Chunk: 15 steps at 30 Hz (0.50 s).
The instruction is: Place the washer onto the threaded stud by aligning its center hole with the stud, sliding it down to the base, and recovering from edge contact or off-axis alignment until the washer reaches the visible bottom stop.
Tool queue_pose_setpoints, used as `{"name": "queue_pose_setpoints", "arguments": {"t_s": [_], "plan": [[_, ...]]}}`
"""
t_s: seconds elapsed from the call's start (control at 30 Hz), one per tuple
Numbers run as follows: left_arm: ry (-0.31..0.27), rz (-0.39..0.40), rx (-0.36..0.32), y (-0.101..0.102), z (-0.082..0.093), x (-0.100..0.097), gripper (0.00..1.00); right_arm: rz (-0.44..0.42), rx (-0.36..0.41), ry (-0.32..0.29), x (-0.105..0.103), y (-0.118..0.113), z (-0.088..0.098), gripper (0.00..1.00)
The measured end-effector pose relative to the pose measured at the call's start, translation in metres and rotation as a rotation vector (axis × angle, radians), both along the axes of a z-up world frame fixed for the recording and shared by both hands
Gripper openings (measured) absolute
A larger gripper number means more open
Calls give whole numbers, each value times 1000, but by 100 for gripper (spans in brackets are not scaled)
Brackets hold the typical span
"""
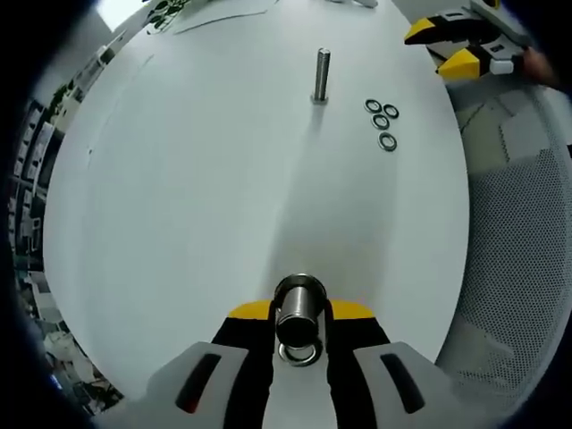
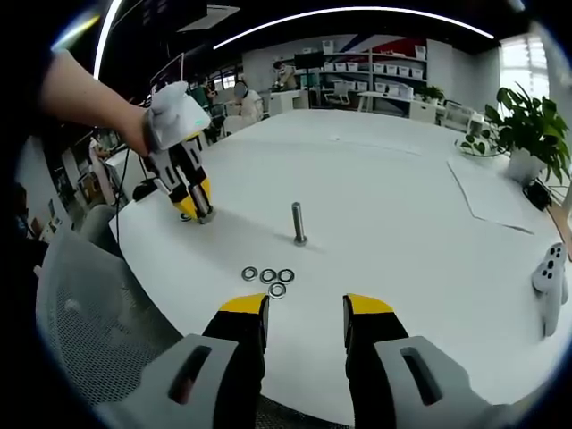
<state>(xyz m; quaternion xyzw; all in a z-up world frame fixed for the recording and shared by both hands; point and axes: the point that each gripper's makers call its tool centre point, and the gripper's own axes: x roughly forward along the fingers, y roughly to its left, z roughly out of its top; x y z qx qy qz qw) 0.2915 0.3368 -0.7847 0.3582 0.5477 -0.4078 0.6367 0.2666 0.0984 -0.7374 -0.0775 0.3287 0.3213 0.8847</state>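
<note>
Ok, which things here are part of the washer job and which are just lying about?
Job:
- threaded stud standing on the table
- four washers beside it
- second stud in left gripper
- right gripper, open

Lying about:
- paper sheet
- potted plant
- white controller
- mesh chair

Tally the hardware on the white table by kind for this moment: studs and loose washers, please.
Threaded studs: 2, one standing free, one between the left gripper's jaws
Loose washers: 4, clustered near the free stud
Total: 6
</note>
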Motion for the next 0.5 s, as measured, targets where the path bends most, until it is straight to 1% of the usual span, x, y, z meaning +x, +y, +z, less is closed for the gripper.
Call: {"name": "queue_pose_setpoints", "arguments": {"t_s": [0.17, 0.3, 0.4, 0.5], "plan": [[3, 28, -16, 0, 0, -1, 20, -2, 2, -1, 0, 0, 0, 36], [3, 26, -15, 0, -1, -1, 21, 2, 3, 1, 0, 0, 0, 36], [16, 37, -14, 1, -1, -4, 24, 2, 4, 2, -1, 1, 0, 36], [24, 67, -29, -1, -3, -4, 27, 1, 6, -4, 0, 1, 1, 36]]}}
